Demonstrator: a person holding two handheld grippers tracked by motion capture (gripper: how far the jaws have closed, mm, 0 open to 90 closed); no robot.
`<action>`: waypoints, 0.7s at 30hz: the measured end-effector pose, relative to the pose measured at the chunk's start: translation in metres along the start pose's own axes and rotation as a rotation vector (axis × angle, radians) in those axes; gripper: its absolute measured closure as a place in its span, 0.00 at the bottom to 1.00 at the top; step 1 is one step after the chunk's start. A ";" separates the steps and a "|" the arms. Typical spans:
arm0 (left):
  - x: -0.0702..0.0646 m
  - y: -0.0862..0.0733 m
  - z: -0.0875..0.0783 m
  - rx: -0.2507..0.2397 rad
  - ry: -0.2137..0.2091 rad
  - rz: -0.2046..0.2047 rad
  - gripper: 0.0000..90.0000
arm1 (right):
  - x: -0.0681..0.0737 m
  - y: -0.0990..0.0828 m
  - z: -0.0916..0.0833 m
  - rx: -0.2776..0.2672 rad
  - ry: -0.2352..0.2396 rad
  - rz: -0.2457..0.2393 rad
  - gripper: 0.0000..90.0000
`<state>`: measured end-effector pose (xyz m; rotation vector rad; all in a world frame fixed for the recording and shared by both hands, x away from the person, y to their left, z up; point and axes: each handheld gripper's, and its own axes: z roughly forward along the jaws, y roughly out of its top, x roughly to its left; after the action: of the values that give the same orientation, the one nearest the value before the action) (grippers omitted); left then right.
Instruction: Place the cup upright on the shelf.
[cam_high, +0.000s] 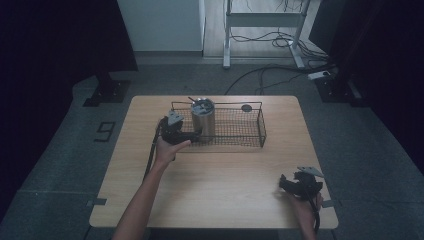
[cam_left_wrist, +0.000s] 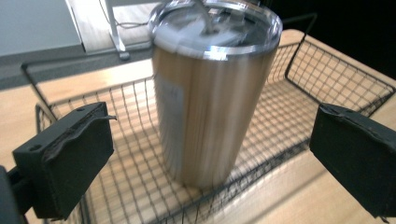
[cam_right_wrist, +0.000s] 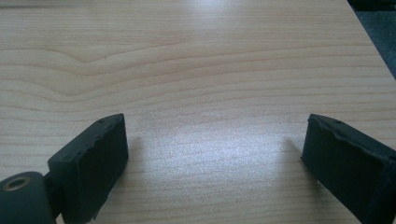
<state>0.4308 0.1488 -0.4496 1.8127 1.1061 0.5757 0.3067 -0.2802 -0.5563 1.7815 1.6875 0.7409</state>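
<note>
A black wire basket (cam_high: 235, 131) sits toward the far edge of the wooden table (cam_high: 220, 185), its long side running parallel to that edge, and a small dark round disc (cam_high: 246, 107) lies on the table just behind the basket near the far edge. Inside the basket, at its left end, a steel cup (cam_high: 203, 119) stands upright with a clear lid and something thin sticking up through it. The basket's low front wall and its raised end rail stand between the left gripper (cam_high: 186, 135) and the lower part of the cup. In the left gripper view the cup (cam_left_wrist: 210, 93) rises between the two black jaws, which are spread wide, one on each side and nearer the camera than the cup, neither touching it; the basket's mesh (cam_left_wrist: 327, 79) stretches away behind. The right gripper (cam_high: 295, 186) is held low over the near right corner of the table, well apart from the basket, and in the right gripper view its jaws are also wide apart above bare wood (cam_right_wrist: 201, 70).
</note>
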 end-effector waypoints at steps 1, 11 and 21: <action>0.000 -0.003 -0.003 0.005 0.000 -0.012 0.00 | 0.000 0.000 0.000 0.002 -0.001 0.001 0.07; -0.003 -0.031 -0.037 0.016 -0.050 0.007 0.02 | 0.000 0.001 0.001 0.004 -0.001 0.006 0.07; 0.001 -0.066 -0.059 0.067 -0.046 -0.022 0.05 | 0.001 0.001 0.001 0.004 -0.002 0.006 0.07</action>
<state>0.3573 0.1887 -0.4790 1.8603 1.1248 0.4874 0.3078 -0.2797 -0.5559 1.7899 1.6842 0.7384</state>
